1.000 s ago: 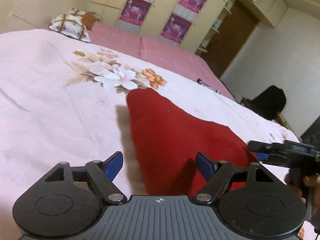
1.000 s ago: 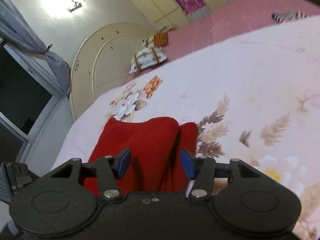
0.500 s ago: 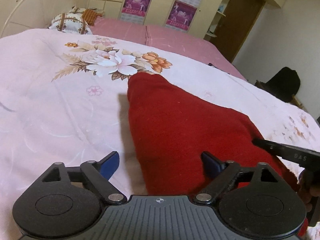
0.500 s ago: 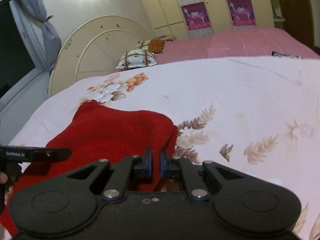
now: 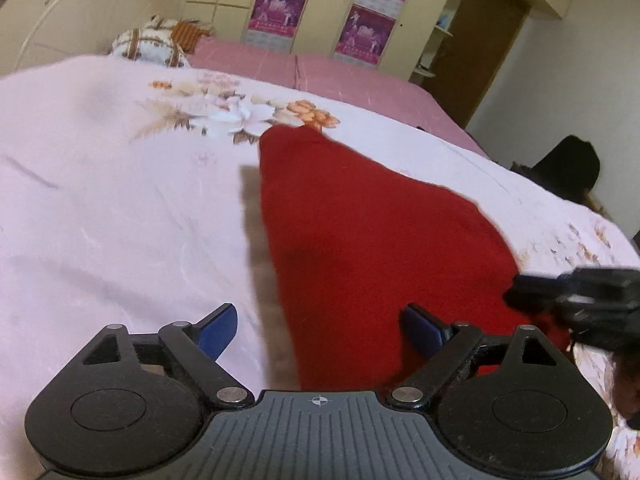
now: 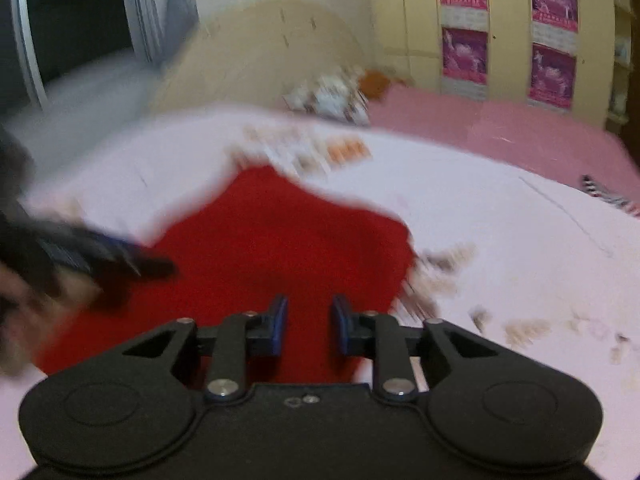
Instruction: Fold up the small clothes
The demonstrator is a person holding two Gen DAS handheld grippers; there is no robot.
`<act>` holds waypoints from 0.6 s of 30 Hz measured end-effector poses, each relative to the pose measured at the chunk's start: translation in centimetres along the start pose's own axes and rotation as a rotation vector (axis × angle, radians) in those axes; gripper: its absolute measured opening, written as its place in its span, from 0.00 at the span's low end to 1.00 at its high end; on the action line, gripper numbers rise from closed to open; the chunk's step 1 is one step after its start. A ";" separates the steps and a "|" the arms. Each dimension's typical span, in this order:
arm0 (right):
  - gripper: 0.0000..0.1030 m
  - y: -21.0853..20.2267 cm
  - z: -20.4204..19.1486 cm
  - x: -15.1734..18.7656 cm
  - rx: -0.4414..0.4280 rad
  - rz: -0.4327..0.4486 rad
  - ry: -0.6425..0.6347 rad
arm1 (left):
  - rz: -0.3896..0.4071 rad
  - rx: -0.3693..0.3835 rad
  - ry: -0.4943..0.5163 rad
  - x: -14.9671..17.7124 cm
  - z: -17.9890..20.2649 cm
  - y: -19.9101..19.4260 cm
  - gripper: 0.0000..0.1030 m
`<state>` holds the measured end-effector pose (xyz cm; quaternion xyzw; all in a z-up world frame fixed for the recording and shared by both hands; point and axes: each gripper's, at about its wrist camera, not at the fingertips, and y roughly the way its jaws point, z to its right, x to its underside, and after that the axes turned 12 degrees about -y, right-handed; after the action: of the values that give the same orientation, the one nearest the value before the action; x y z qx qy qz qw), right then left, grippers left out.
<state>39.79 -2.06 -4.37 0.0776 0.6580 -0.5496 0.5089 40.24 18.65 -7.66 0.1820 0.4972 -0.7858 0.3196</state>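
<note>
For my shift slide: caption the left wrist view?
Open left gripper straddles the near edge of a red garment on a floral bedsheet.

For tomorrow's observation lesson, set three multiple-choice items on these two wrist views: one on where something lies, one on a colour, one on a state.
1. Where does the garment lie?
A. on the pale floral bedcover
B. on the pillows
C. on the floor

2. What colour is the garment?
A. blue
B. red
C. white

3. How does the left claw stand?
A. shut on the garment
B. shut on nothing
C. open, pads wide apart

Key:
1 A: the red garment is spread flat on the floral bedcover, well short of the pillows at the headboard.
2 B: it is plain red in both views.
3 C: the left claw has its blue pads far apart, with the near edge of the cloth lying between them and neither pad pressing it.
</note>
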 end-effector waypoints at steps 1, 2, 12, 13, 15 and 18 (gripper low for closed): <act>0.22 0.5 0.4 0.5 0.001 -0.005 0.013 | 0.004 -0.002 -0.011 0.1 -0.1 0.0 0.88; 0.23 0.6 0.8 0.7 -0.006 -0.003 0.038 | 0.009 -0.008 -0.015 0.2 0.0 -0.2 0.88; 0.28 -5.3 -3.7 1.3 -0.028 0.043 -0.051 | 0.019 -0.034 0.008 5.2 0.6 -4.8 0.87; 0.28 -5.1 -4.7 1.7 -0.040 0.030 -0.094 | 0.011 -0.033 -0.001 5.9 0.4 -4.9 0.87; 0.28 -4.2 -6.3 2.9 -0.029 -0.030 -0.175 | 0.021 -0.046 0.016 7.1 0.2 -5.5 0.87; 0.27 -3.5 -5.7 4.7 0.006 -0.060 -0.182 | 0.039 -0.075 0.055 8.4 -0.3 -6.6 0.87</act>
<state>31.95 -1.00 -6.30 0.0087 0.6094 -0.5713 0.5497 29.63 18.20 -8.47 0.2010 0.5312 -0.7551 0.3276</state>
